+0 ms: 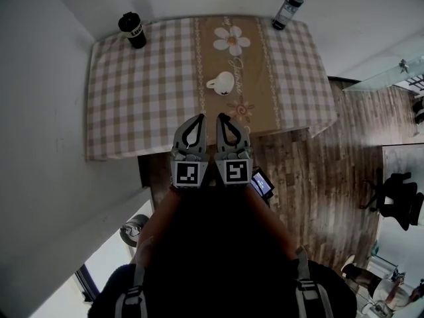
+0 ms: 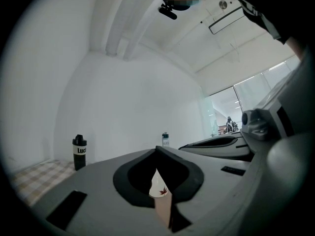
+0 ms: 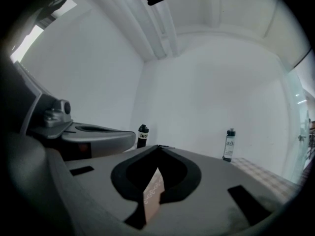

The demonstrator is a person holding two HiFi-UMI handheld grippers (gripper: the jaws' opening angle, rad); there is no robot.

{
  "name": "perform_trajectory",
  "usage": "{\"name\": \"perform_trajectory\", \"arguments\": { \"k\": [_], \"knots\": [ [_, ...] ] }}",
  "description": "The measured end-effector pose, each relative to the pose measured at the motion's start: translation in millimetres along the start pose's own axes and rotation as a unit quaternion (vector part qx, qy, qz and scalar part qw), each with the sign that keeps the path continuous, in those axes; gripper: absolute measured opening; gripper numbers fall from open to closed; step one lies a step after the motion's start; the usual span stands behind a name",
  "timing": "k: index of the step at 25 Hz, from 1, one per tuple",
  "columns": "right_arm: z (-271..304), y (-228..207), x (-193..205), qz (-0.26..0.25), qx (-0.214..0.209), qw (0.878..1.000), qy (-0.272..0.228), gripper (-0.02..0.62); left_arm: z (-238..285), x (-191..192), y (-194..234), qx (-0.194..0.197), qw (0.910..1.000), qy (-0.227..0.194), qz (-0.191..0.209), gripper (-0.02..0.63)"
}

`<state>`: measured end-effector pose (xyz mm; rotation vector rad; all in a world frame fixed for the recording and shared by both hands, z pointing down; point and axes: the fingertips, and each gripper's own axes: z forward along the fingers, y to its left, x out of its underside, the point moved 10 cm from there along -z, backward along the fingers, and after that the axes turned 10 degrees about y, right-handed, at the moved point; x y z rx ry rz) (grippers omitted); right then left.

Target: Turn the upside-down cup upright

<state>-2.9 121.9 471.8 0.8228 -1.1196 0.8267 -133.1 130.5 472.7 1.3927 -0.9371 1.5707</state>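
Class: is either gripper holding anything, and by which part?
Nothing is held. The left gripper and right gripper are shut and empty; the white handled cup sits apart on the table.

Office-like room: wood floor (image 1: 318, 197), swivel chair (image 1: 401, 201), glass wall (image 2: 248, 100).

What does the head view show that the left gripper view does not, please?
Only the head view shows the cup whole, upside down on the table, plus the wooden floor and a chair. Only the left gripper view shows the ceiling and the far windows. Both show the black bottle, the clear bottle, the checked cloth, the left hand-held gripper and the right hand-held gripper, both shut.
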Motion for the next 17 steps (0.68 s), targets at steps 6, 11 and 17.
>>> {"name": "perform_trajectory", "arguments": {
  "k": [6, 11, 17],
  "knots": [
    [9, 2, -1, -0.001, -0.001, 1.000, 0.006, 0.002, 4, 1, 7, 0.005, 1.0000, 0.001, 0.004, -0.002],
    [17, 4, 1, 0.007, -0.004, 1.000, 0.010, 0.002, 8, 2, 12, 0.005, 0.9999, 0.002, 0.009, -0.002],
    [28, 8, 2, 0.010, -0.007, 1.000, 0.016, 0.002, 11, 4, 20, 0.007, 0.9999, 0.000, 0.012, -0.002]
  ]
}}
